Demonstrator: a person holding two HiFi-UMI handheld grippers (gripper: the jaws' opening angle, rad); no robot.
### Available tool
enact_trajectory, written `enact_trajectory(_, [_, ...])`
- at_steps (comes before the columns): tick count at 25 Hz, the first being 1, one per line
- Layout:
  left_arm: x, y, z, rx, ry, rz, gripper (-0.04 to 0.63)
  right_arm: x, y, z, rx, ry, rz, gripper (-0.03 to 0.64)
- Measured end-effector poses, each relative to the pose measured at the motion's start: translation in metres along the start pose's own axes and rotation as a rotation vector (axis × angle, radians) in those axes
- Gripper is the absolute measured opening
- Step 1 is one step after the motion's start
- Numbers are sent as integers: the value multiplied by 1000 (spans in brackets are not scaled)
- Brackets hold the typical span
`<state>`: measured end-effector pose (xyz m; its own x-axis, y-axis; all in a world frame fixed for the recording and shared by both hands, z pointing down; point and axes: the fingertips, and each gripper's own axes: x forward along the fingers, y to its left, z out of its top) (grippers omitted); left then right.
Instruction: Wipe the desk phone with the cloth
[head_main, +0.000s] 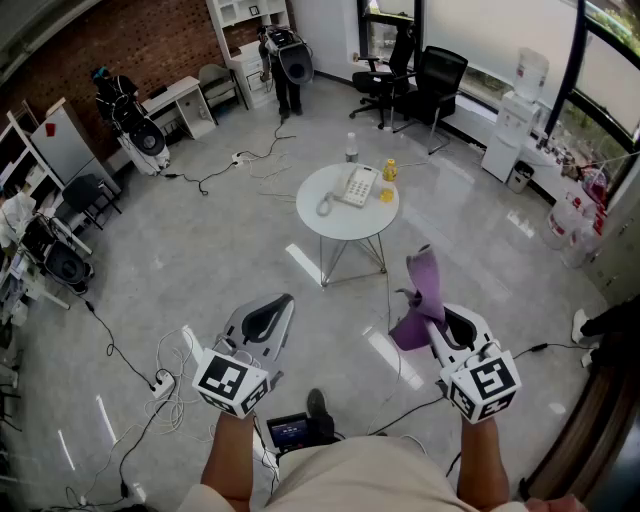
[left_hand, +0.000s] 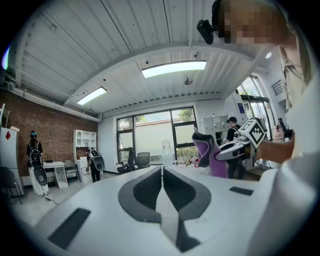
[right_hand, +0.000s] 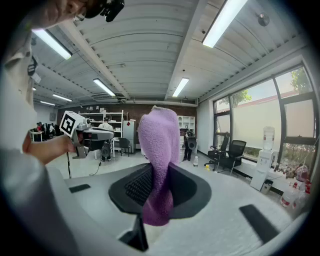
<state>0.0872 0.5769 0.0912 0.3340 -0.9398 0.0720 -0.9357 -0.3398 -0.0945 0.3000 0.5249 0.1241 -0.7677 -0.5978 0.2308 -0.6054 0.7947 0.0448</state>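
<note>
On the table (head_main: 345, 224), desk phone (head_main: 357, 186) appears in head view only.

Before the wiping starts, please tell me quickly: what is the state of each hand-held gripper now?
Left hand-held gripper: closed, empty.
Right hand-held gripper: closed on the purple cloth.

Open floor (head_main: 215, 265) leads to the round table (head_main: 345, 224).

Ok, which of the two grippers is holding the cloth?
The right gripper: its jaws pinch the purple cloth. The left gripper is shut and empty.
</note>
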Motion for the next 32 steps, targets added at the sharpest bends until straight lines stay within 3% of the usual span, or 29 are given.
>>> enact_trajectory(18, [33,37,-19,-26,24,-10,12,44,-19,-10,23,44,-13,71])
enact_trajectory(32, [61,153,-38,-47,23,-104,12,134,-7,9,131,27,-124,75])
